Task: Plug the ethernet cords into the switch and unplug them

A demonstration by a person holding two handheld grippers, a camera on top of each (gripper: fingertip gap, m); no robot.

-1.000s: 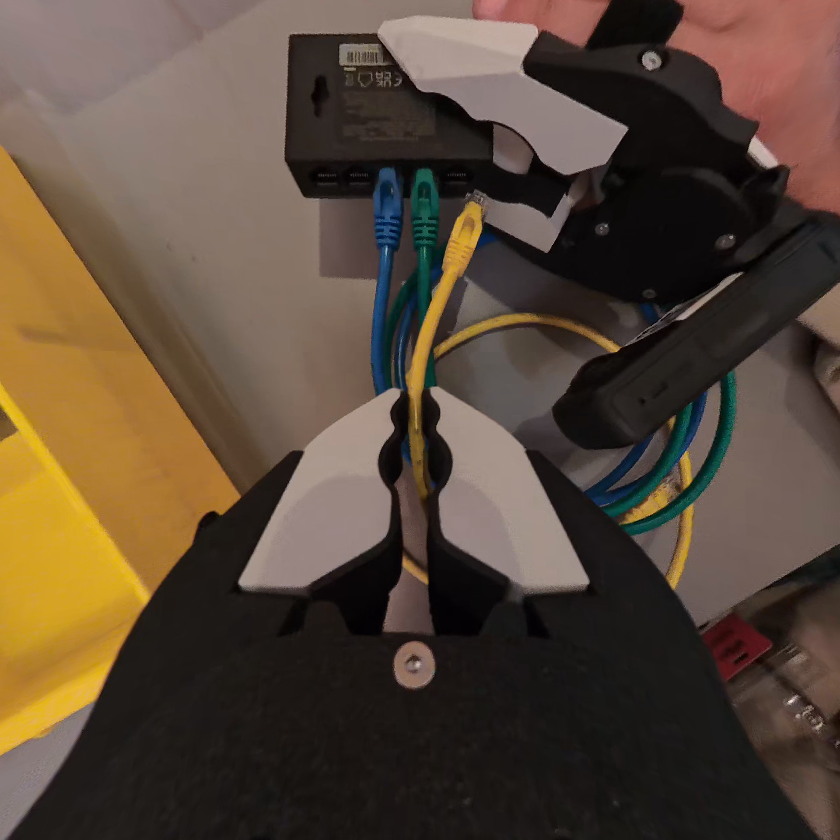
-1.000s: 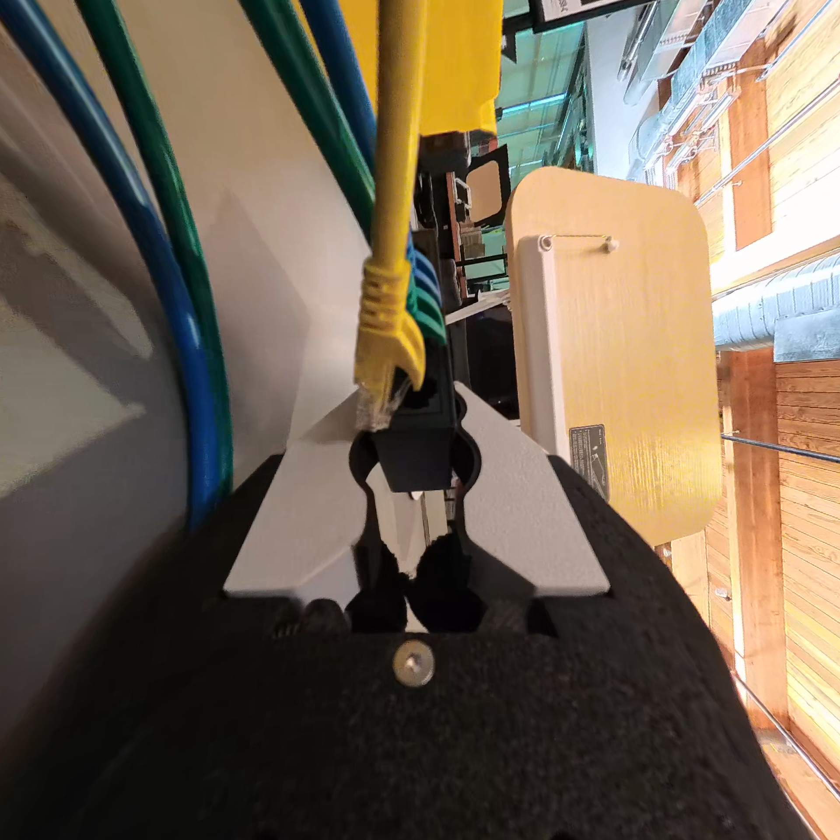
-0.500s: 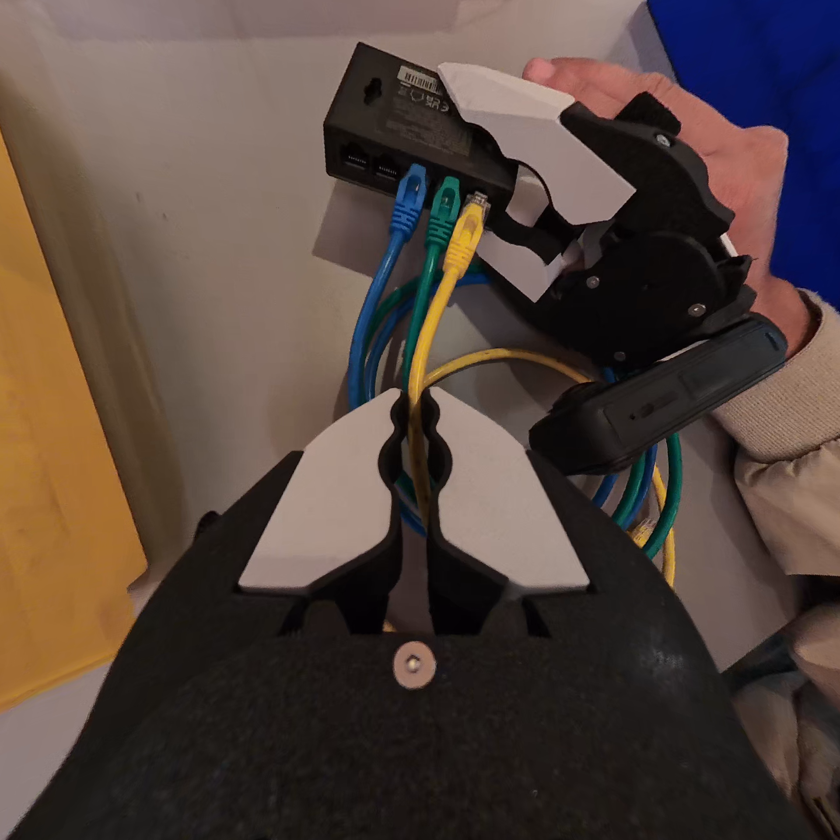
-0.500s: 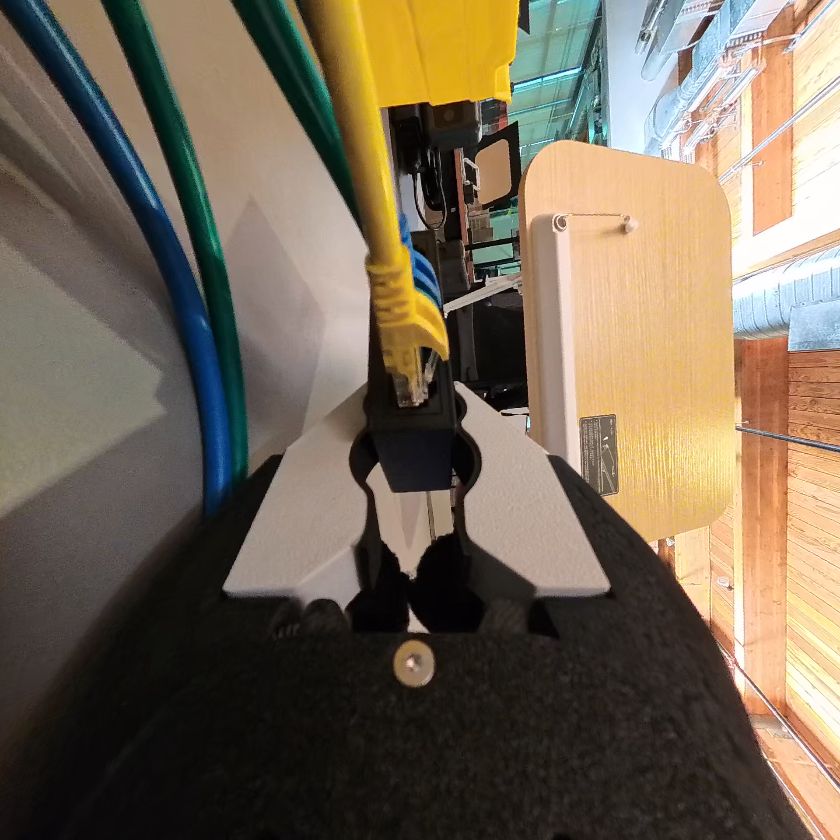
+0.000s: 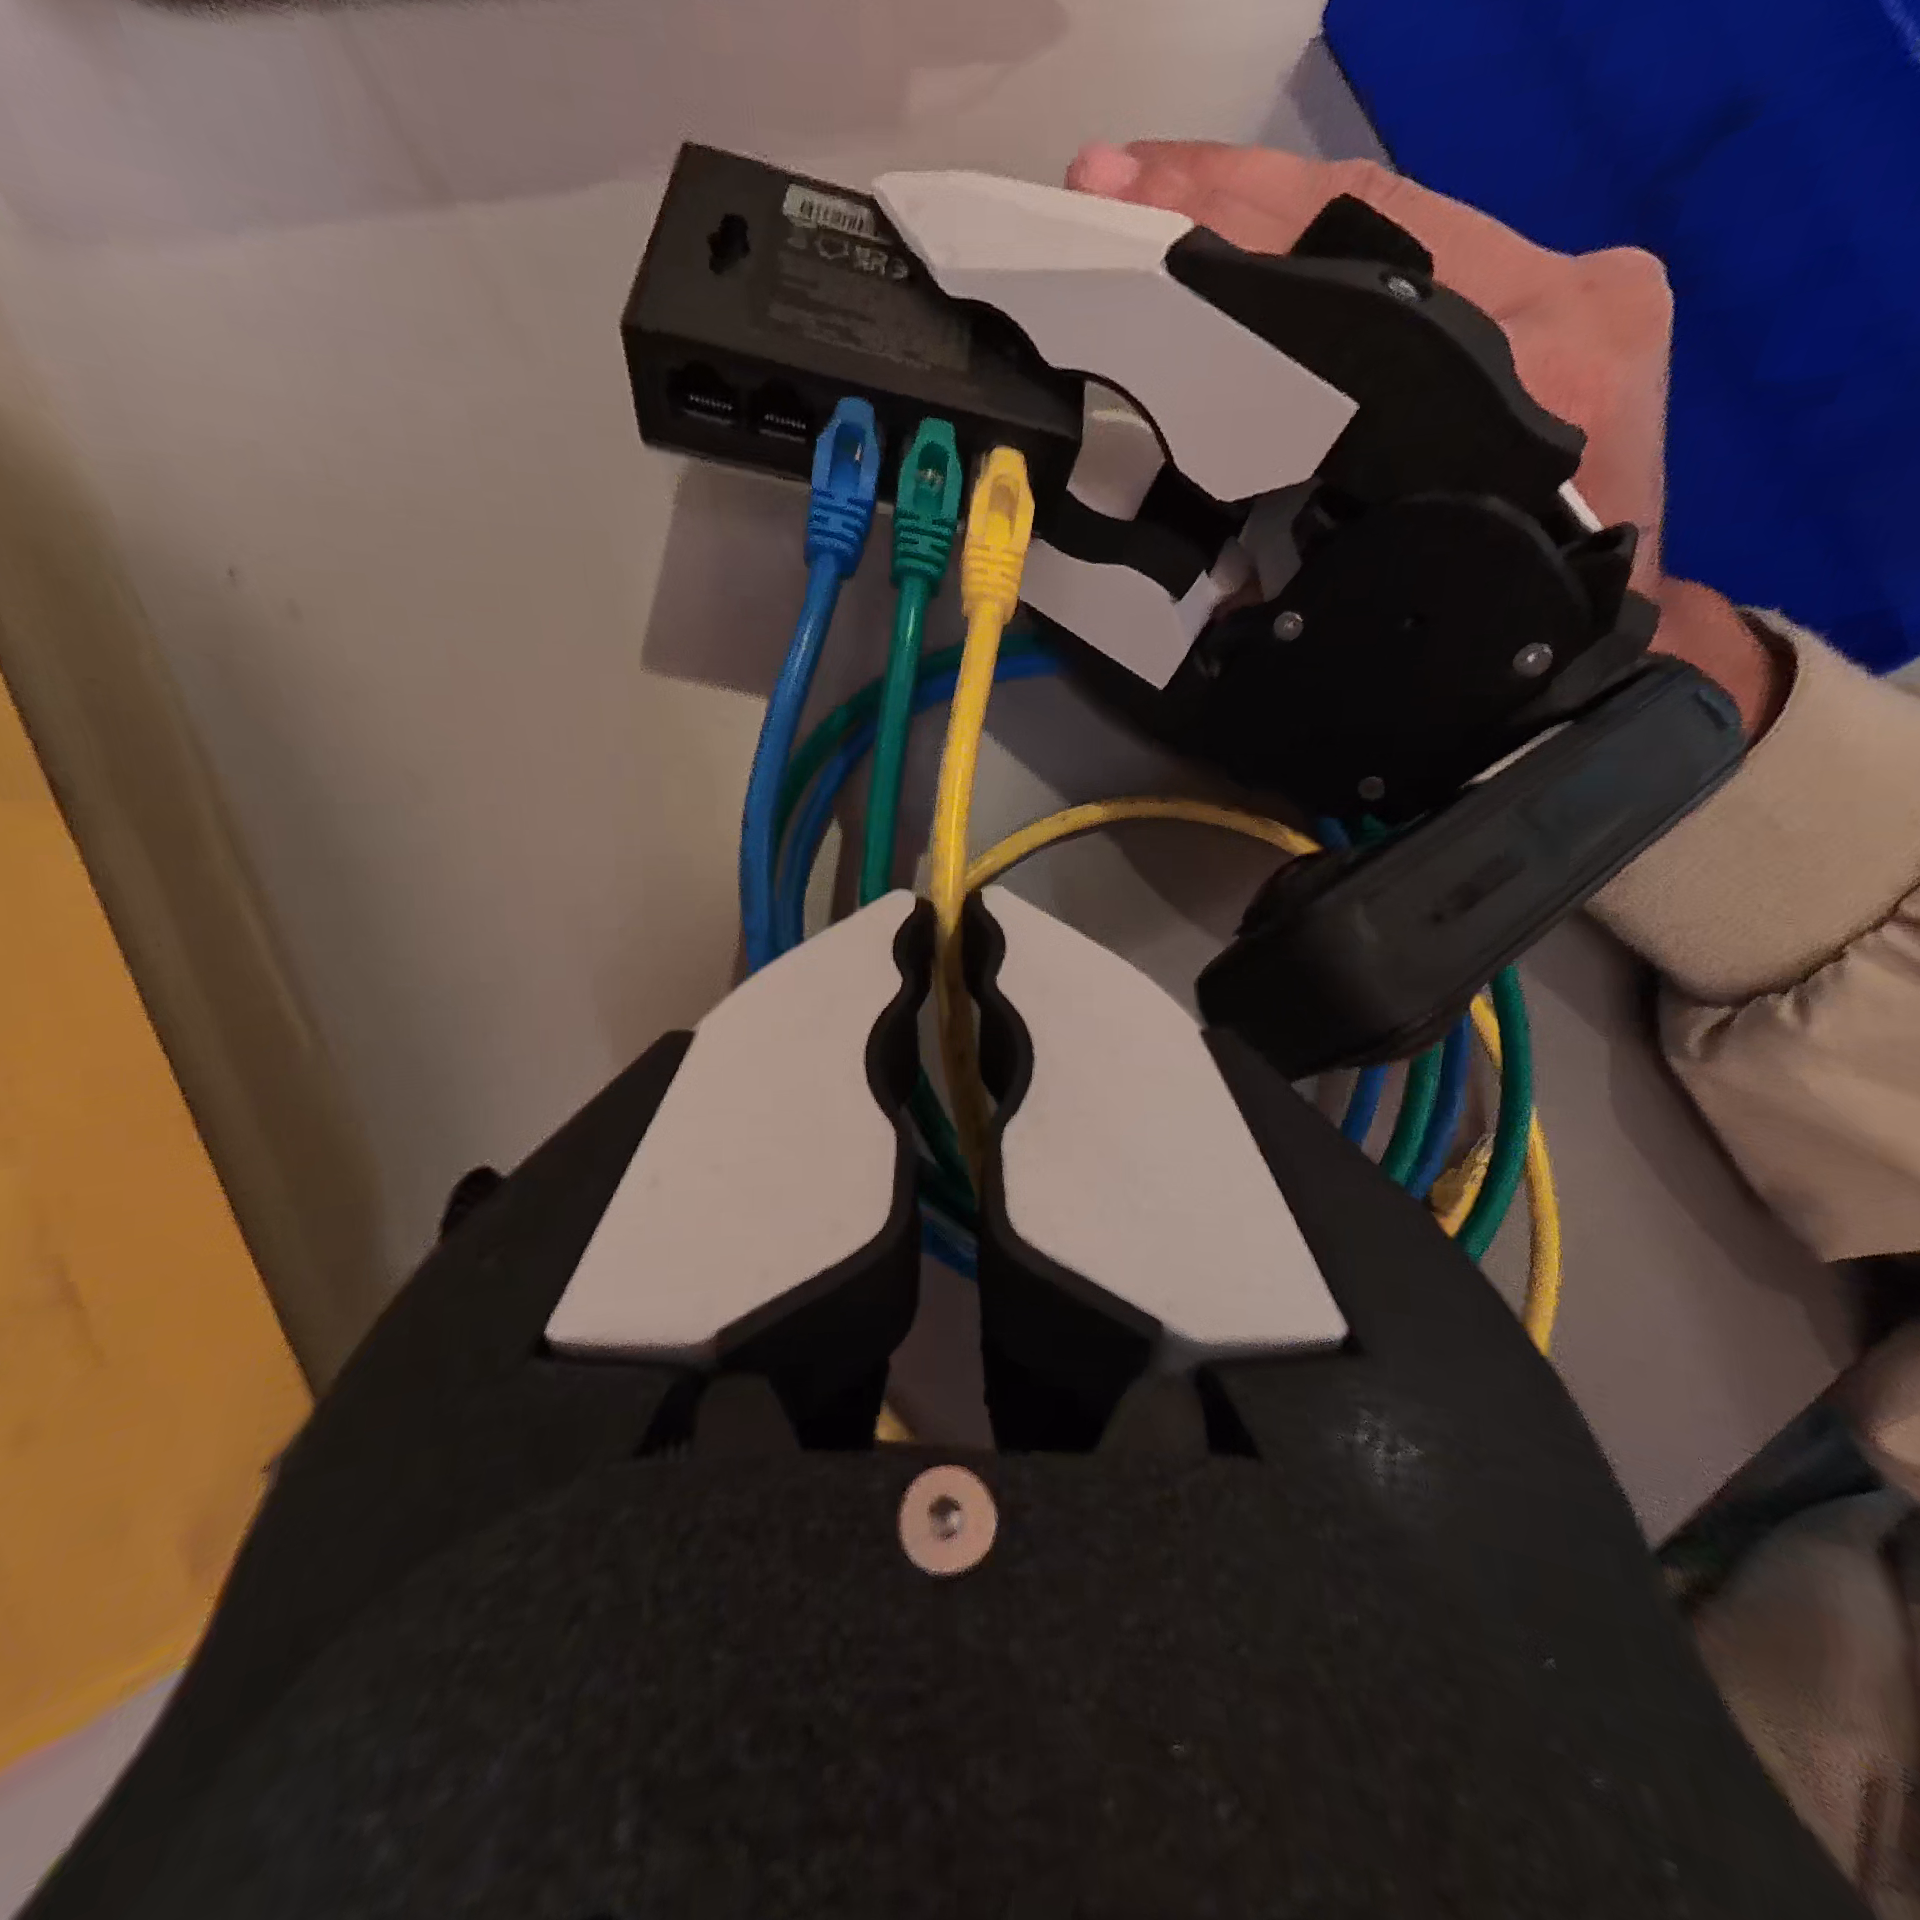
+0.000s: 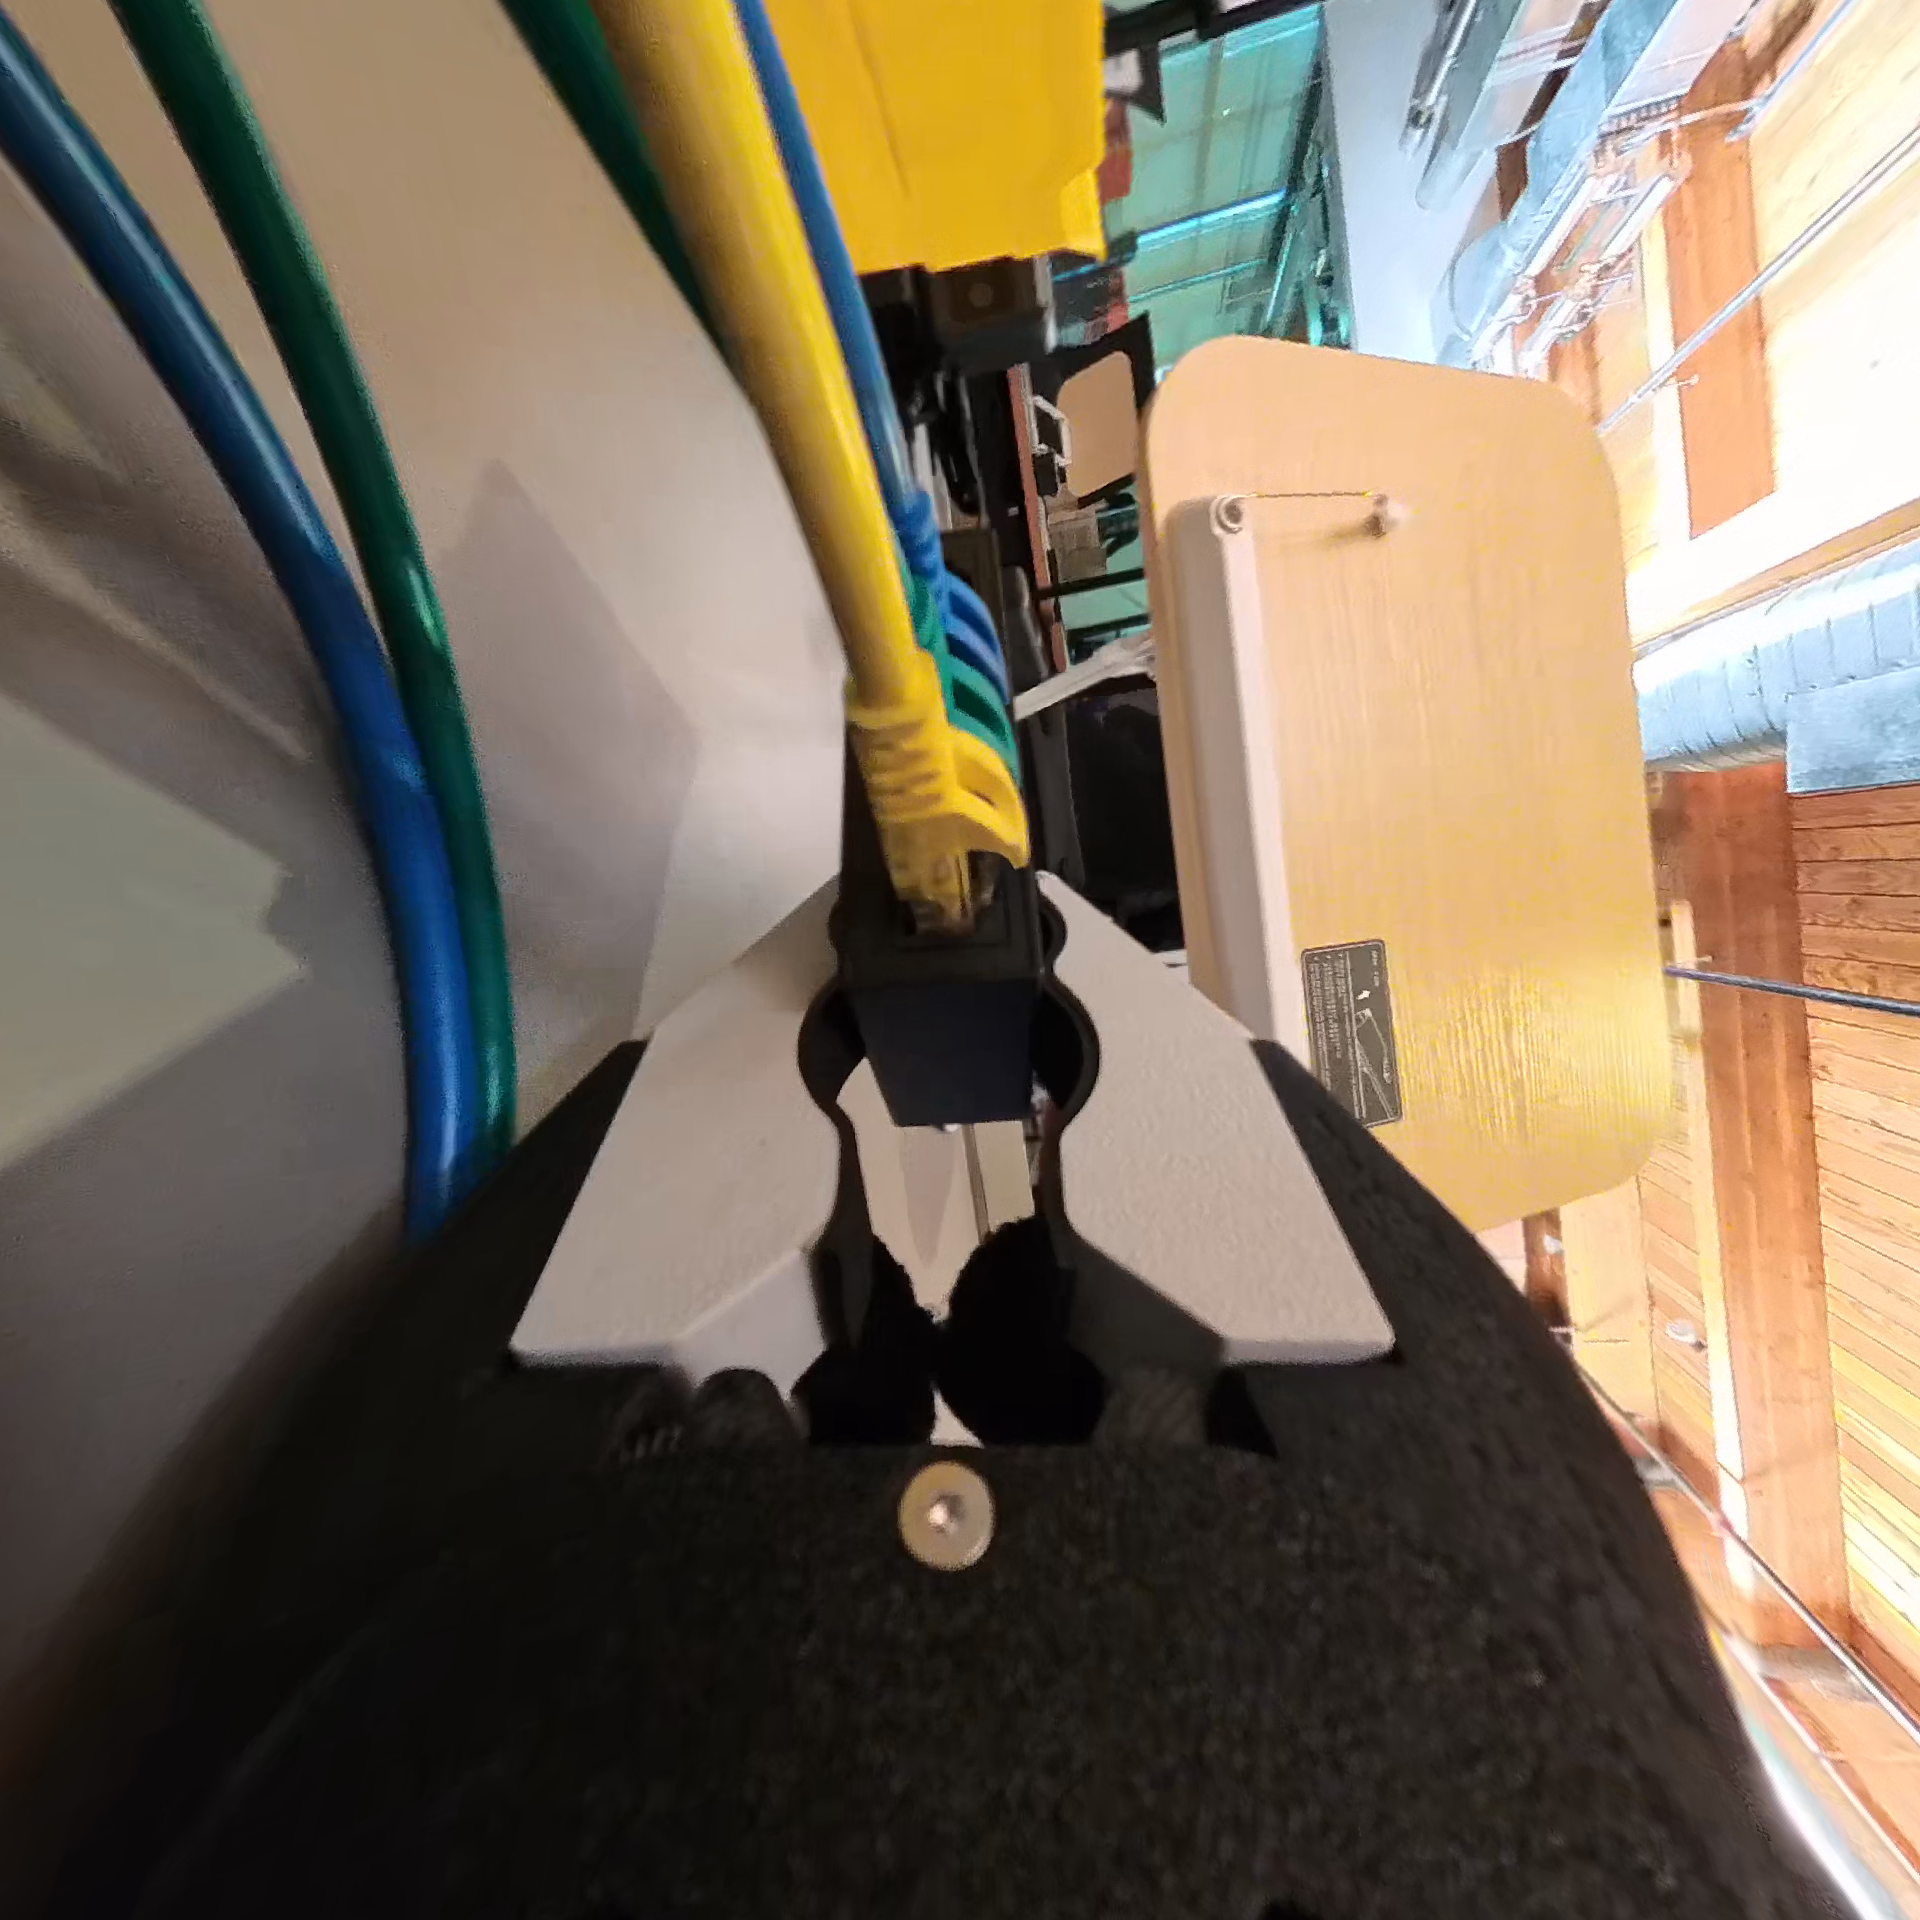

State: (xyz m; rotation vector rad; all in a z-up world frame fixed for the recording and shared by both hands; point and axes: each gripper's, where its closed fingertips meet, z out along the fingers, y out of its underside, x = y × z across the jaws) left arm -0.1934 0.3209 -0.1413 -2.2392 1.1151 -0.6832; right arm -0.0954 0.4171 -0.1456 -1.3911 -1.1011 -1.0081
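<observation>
The black switch (image 5: 831,312) is lifted off the grey table (image 5: 416,644), clamped at its right end by my right gripper (image 5: 966,390). In the right wrist view my right gripper (image 6: 940,914) is shut on the switch (image 6: 945,1049). The blue plug (image 5: 844,478), green plug (image 5: 928,488) and yellow plug (image 5: 997,520) sit side by side in its ports. The yellow plug (image 6: 925,769) has its tip inside the port. My left gripper (image 5: 945,925) is shut on the yellow cord (image 5: 961,727), a short way behind its plug.
Two ports (image 5: 743,400) at the switch's left end are open. Loops of blue, green and yellow cord (image 5: 1455,1143) lie on the table at right. A yellow bin (image 5: 104,1143) stands at left. A hand and beige sleeve (image 5: 1766,935) hold the right gripper.
The yellow plug, held just outside the switch a second ago, has moved into the port beside the green plug. The switch has tilted and shifted a little in view.
</observation>
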